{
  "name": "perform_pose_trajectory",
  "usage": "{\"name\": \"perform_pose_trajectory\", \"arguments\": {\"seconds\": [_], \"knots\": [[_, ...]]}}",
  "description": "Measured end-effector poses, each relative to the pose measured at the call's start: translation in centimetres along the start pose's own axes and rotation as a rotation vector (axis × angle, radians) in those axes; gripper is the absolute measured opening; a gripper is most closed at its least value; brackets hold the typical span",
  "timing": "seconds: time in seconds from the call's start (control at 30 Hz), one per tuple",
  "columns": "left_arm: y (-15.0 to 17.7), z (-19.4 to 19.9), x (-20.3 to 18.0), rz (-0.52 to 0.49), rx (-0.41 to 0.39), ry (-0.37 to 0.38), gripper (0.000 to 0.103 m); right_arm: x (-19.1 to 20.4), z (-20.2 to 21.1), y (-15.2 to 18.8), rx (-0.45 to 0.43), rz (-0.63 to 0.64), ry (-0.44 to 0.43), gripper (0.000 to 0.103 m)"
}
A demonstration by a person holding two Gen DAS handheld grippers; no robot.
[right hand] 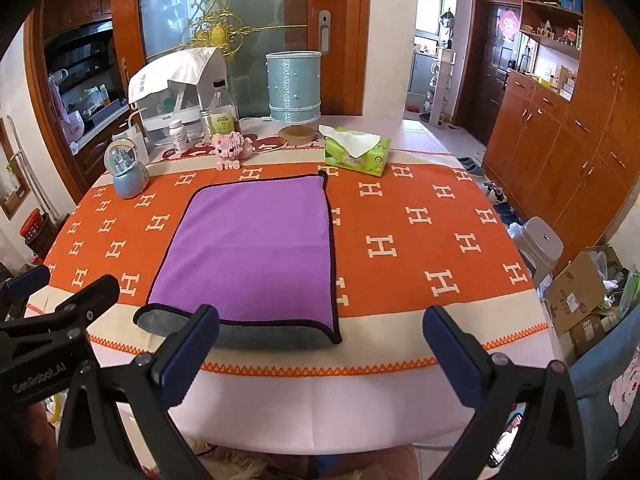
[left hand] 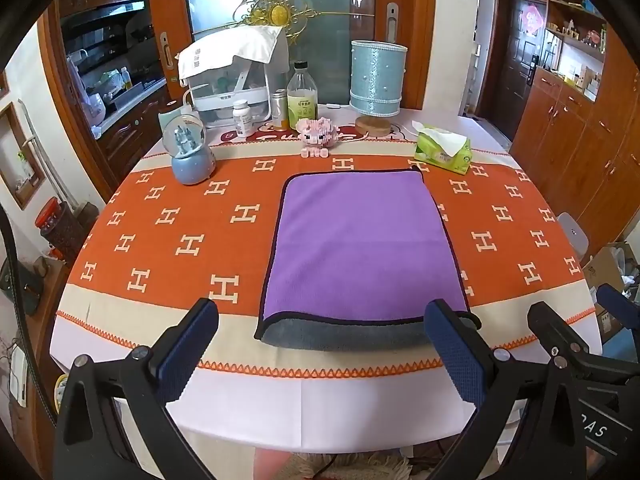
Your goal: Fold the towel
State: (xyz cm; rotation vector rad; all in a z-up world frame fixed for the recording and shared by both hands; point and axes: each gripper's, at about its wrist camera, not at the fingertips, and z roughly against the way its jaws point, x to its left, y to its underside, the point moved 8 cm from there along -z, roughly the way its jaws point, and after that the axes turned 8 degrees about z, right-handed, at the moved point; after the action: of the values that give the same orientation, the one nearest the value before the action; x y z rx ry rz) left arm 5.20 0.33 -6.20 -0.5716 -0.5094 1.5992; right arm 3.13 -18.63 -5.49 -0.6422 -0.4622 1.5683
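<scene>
A purple towel [left hand: 360, 240] with a dark edge lies folded flat on the orange patterned tablecloth [left hand: 180, 240]; its grey underside shows along the near edge. It also shows in the right wrist view [right hand: 256, 248]. My left gripper [left hand: 320, 344] is open and empty, above the table's near edge, just short of the towel. My right gripper [right hand: 320, 344] is open and empty, near the towel's near right corner. The right gripper also shows at the right of the left wrist view [left hand: 580, 320].
At the back of the table stand a snow globe [left hand: 189, 152], a pink toy pig [left hand: 318, 132], bottles [left hand: 302, 94], a blue lamp [left hand: 376, 80], a white appliance [left hand: 236, 80] and a green tissue pack [left hand: 442, 148]. A stool [right hand: 538, 244] and boxes [right hand: 580, 292] are to the right.
</scene>
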Motion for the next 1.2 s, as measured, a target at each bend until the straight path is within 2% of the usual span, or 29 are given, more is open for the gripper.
{"name": "perform_pose_trajectory", "arguments": {"seconds": [0.87, 1.2], "knots": [[-0.3, 0.2, 0.1, 0.009, -0.008, 0.009, 0.102, 0.4, 1.3, -0.5, -0.037, 0.014, 0.013, 0.102], [-1.4, 0.9, 0.1, -0.001, -0.018, 0.009, 0.102, 0.4, 1.6, -1.0, -0.043, 0.025, 0.026, 0.102]]}}
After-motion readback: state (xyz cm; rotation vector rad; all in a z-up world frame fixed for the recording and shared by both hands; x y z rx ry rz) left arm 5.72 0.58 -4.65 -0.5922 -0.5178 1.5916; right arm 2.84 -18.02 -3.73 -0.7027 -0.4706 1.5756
